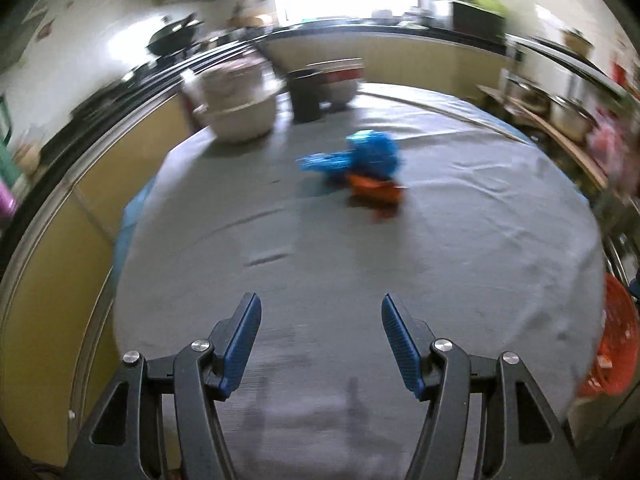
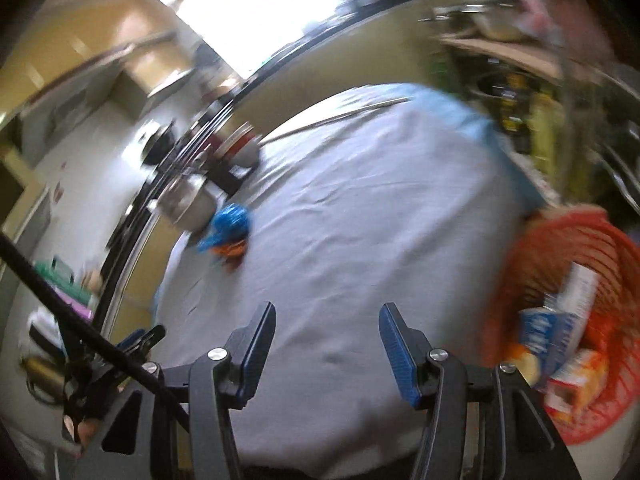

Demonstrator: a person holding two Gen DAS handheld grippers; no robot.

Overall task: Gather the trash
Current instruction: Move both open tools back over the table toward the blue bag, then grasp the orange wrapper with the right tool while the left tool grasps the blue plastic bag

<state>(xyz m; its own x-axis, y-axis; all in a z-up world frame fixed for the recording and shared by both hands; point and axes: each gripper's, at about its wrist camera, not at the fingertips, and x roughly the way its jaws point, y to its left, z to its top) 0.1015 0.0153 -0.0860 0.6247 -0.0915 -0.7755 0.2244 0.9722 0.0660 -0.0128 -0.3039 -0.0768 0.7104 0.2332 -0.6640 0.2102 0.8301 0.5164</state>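
Observation:
A crumpled blue wrapper [image 1: 366, 154] lies on an orange wrapper [image 1: 376, 192] in the middle of the grey-clothed table [image 1: 460, 264]. Both show in the right wrist view, blue wrapper [image 2: 230, 224] over orange wrapper [image 2: 232, 250], at the table's left side. My left gripper [image 1: 321, 320] is open and empty, low over the near table, well short of the wrappers. My right gripper [image 2: 327, 328] is open and empty above the table's near edge. An orange mesh basket [image 2: 592, 264] at the right holds several boxes and packets. It also shows in the left wrist view [image 1: 618, 344].
A stack of pale bowls [image 1: 240, 108], a black cup [image 1: 306, 94] and a red-rimmed bowl [image 1: 340, 84] stand at the table's far left. Counters with pots ring the room. A cluttered shelf [image 1: 560, 120] stands right of the table. The left gripper's body [image 2: 104, 364] shows at lower left.

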